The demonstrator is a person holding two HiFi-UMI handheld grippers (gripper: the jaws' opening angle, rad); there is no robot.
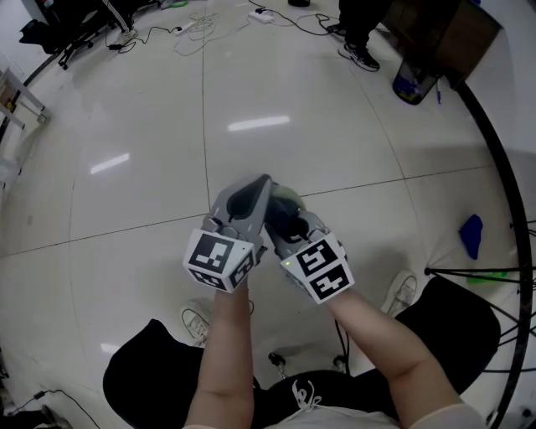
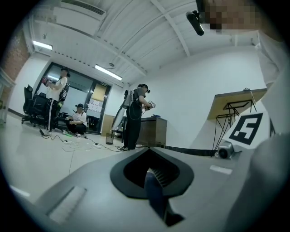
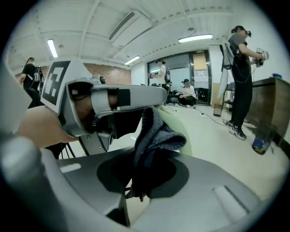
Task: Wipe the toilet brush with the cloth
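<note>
I hold both grippers close together above the floor. My left gripper (image 1: 263, 181) (image 2: 152, 177) is shut, with a thin dark strip caught between its pads; it seems to be part of the toilet brush. The brush's pale green part (image 1: 291, 199) (image 3: 179, 133) shows just past the jaw tips. My right gripper (image 1: 287, 219) (image 3: 136, 177) is shut on a dark grey cloth (image 1: 290, 226) (image 3: 154, 131). The cloth stands up out of the jaws and lies against the green part. Where the left jaws meet the brush is hidden.
A blue rag (image 1: 471, 235) lies on the tiled floor at right, beside a black stand's legs (image 1: 502, 272). Cables (image 1: 201, 25) run along the far floor. A person (image 1: 360, 50) stands by a dark desk (image 2: 152, 131), with a blue bin (image 1: 410, 84) nearby.
</note>
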